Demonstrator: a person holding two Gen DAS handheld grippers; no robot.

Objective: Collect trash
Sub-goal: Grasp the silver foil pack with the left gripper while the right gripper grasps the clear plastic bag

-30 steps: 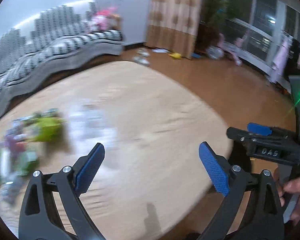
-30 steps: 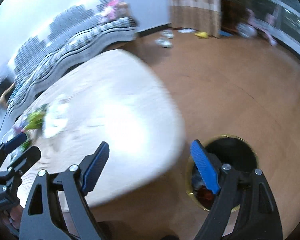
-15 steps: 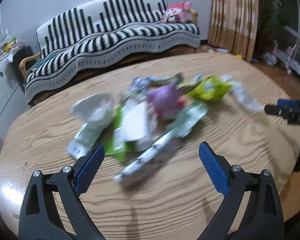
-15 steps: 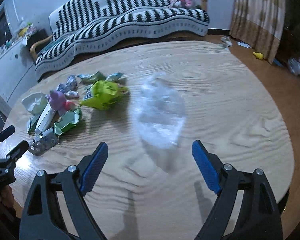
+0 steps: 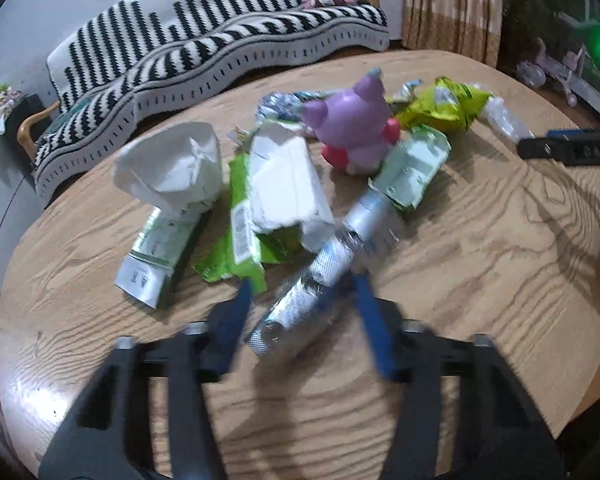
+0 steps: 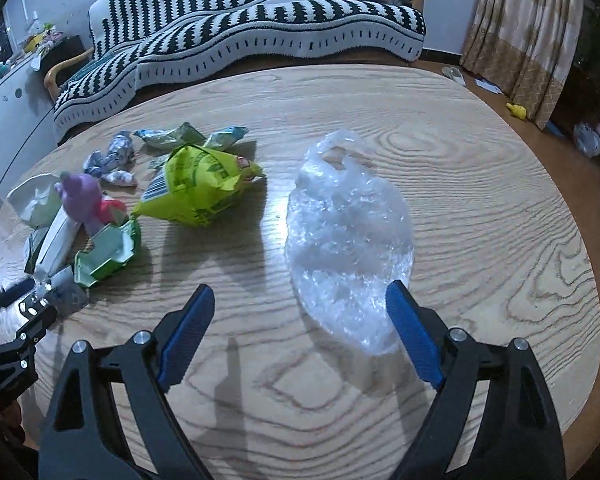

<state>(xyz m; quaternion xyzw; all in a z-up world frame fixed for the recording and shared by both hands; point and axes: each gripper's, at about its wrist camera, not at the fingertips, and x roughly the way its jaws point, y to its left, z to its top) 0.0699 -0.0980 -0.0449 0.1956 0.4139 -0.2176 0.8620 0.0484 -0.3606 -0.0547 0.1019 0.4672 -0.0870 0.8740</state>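
Note:
Trash lies on an oval wooden table (image 5: 480, 260). My left gripper (image 5: 302, 304) hangs over a crumpled silver wrapper (image 5: 320, 276); its blurred jaws are closing with the wrapper between them, and a thin gap shows at each pad. Behind lie white tissue (image 5: 172, 164), a flattened green-white carton (image 5: 276, 184), a purple toy figure (image 5: 352, 120) and a yellow-green snack bag (image 5: 444, 106). My right gripper (image 6: 300, 290) stands open above the table, its right finger at the near edge of a clear plastic bag (image 6: 348, 232).
A black-and-white striped sofa (image 6: 260, 28) runs behind the table. A beige curtain (image 6: 532, 40) and small items on the wooden floor (image 6: 580, 136) are at the right. The table's near edge is close under both grippers. Bare wood shows between the bag and the pile.
Both views swung from the floor side and a dark bin to the trash on the table. The left jaws narrowed around the silver wrapper. The right gripper came closer to the clear bag.

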